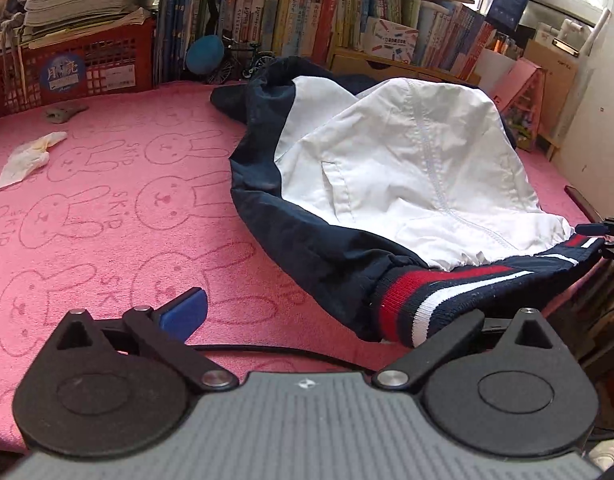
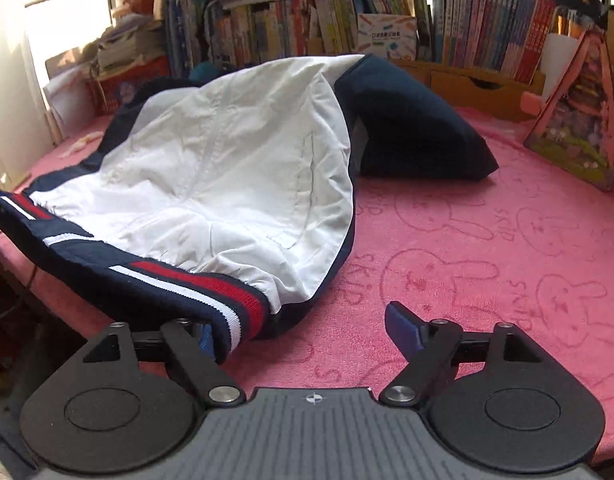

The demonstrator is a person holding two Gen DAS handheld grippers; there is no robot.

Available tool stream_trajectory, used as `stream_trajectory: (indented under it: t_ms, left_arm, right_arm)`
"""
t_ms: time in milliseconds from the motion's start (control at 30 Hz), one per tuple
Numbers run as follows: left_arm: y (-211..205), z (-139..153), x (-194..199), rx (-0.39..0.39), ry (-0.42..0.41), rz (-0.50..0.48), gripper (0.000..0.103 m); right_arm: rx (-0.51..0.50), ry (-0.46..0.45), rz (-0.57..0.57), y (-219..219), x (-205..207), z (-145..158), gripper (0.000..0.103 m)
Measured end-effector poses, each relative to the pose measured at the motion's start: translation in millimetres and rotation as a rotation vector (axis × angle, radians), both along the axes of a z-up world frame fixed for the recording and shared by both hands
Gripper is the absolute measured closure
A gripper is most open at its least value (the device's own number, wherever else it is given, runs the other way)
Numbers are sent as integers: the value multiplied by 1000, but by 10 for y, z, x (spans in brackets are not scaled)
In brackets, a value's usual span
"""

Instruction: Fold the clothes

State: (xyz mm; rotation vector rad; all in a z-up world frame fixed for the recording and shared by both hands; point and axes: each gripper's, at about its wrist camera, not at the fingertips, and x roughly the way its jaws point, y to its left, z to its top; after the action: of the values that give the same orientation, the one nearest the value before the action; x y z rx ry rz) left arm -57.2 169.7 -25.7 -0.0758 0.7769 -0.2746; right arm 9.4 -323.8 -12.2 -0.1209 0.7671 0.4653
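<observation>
Lying unfolded on the pink table (image 1: 107, 208), a navy-and-white jacket (image 1: 387, 160) spreads ahead of both hand-held grippers, left (image 1: 307, 320) and right (image 2: 303, 328), jaws wide, straddling its striped hem (image 2: 195, 288); folding barely begun.

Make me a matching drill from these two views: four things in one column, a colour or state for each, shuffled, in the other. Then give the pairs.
1. jacket body panel
2. ribbed hem
3. crate
4. left tongs

A. red, holding stacked papers
B. open
C. white
D. navy with red and white stripes

Pairs: 1-C, 2-D, 3-A, 4-B
</observation>
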Motion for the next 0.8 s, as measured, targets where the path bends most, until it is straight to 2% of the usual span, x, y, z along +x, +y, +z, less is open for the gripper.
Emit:
stream_trajectory:
  t_ms: [167, 333, 500, 667, 733, 800]
  left_arm:
    - [-192, -38, 49, 112, -13, -14, 0]
    - [-284, -207, 124, 116, 59, -33, 0]
    - [-395, -218, 81, 107, 94, -102, 0]
    - [-425, 16, -20, 92, 66, -191, 0]
    - [-431, 148, -25, 23, 43, -211, 0]
    - [-478, 320, 0, -60, -17, -229, 0]
  right_arm:
    - [-37, -52, 23, -8, -139, 0, 16]
    - [-114, -80, 41, 133, -174, -178, 16]
    - [9, -28, 99, 70, -188, -190, 16]
    - [116, 38, 150, -47, -220, -193, 14]
    - [173, 101, 175, -146, -237, -197, 11]
    - [262, 157, 186, -219, -238, -202, 11]
